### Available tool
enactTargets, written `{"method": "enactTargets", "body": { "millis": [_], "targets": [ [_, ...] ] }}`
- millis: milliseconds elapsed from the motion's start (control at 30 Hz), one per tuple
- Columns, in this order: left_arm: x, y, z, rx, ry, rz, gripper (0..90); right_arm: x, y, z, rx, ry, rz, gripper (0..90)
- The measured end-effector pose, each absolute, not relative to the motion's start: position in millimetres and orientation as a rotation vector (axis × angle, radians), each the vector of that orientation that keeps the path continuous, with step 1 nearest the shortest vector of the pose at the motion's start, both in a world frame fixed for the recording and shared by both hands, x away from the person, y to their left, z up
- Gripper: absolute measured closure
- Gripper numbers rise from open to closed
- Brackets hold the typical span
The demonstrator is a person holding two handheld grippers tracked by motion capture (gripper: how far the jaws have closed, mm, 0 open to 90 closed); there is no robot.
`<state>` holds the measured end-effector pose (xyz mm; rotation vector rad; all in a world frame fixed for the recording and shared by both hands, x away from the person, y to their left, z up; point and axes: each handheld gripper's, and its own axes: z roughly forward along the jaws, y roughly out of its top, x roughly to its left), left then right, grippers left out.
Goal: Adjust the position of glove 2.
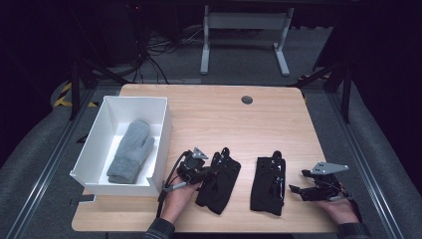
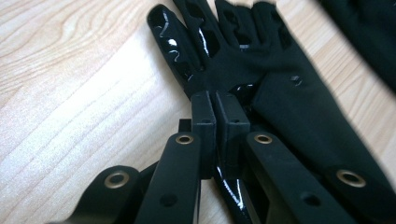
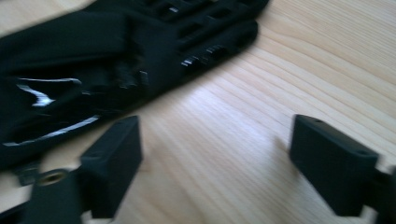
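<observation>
Left hand (image 1: pixel 175 196) palm-up at the surface's (image 1: pixel 209 117) near edge, left tongs (image 2: pixel 215 109) pinched shut on the left black glove (image 1: pixel 219 180). Right tongs (image 3: pixel 215 158) low over bare wood, jaws apart, beside the right black glove (image 1: pixel 267 185). Blurred there, seemingly clear of fabric.

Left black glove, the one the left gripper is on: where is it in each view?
High view: left black glove lies bottom centre, left of the other black glove.
Left gripper view: it runs from top centre to lower right, its edge pinched in the shut jaws.
Right gripper view: I can't tell it apart; the glove there is probably the other one.
Shared landmark: the light wooden table.
</observation>
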<state>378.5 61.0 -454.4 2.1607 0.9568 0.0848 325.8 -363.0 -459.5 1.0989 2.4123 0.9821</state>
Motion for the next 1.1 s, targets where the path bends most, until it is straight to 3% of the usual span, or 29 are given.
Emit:
{"method": "enactTargets", "body": {
  "millis": [200,233,400,1100],
  "targets": [
    [379.9,71.0,-442.2,2.053,0.951,0.036,87.8,322.2,-357.2,-455.9,1.031,2.518,1.035,69.2],
    [379.9,71.0,-442.2,2.053,0.951,0.036,87.8,322.2,-357.2,-455.9,1.031,2.518,1.035,69.2],
    [383.5,73.1,-435.5,2.010,0.943,0.006,87.9,322.1,-348.8,-455.5,0.981,2.566,1.061,88.9],
    [404.6,61.6,-419.9,1.991,0.896,-0.014,87.9,343.0,-284.2,-453.6,0.807,2.636,1.054,90.0]
  ]
}}
